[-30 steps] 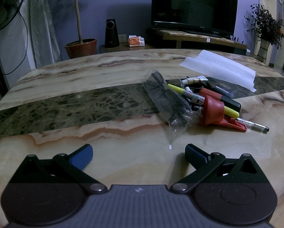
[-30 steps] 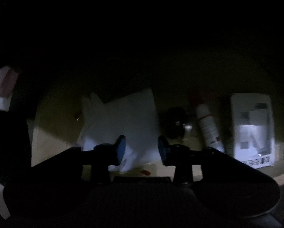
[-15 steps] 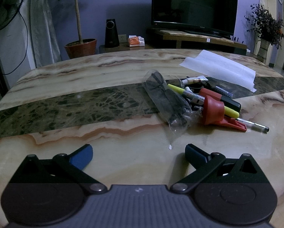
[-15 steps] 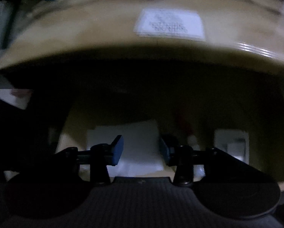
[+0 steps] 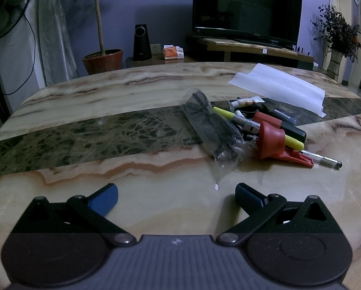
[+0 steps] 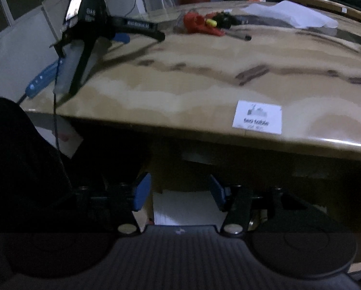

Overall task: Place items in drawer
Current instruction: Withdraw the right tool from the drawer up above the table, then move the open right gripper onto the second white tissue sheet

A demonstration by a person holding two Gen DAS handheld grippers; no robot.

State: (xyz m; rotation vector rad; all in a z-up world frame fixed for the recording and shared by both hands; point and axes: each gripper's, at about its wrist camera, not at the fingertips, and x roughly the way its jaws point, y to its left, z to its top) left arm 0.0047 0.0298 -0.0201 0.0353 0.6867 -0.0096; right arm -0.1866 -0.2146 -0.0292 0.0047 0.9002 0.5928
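Marble table [image 5: 88, 104]: item pile [image 5: 257, 130] lies on it, beyond left gripper [image 5: 176, 193], jaws spread, empty. Right gripper [image 6: 178, 192] below table edge, jaws opening, empty, over drawer paper [image 6: 183, 207].

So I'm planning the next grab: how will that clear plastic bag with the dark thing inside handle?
The clear bag looks thin and crinkled, so probably floppy and slippery between pads. Its loose, empty-looking tail end would likely sag. It leans on the pen pile, so lifting may nudge those.

You have two grippers, one clear bag [image 5: 214, 130], one red funnel [image 5: 271, 141], one yellow highlighter [image 5: 294, 142], one white sheet [image 5: 279, 85] (far right) and two potted plants.
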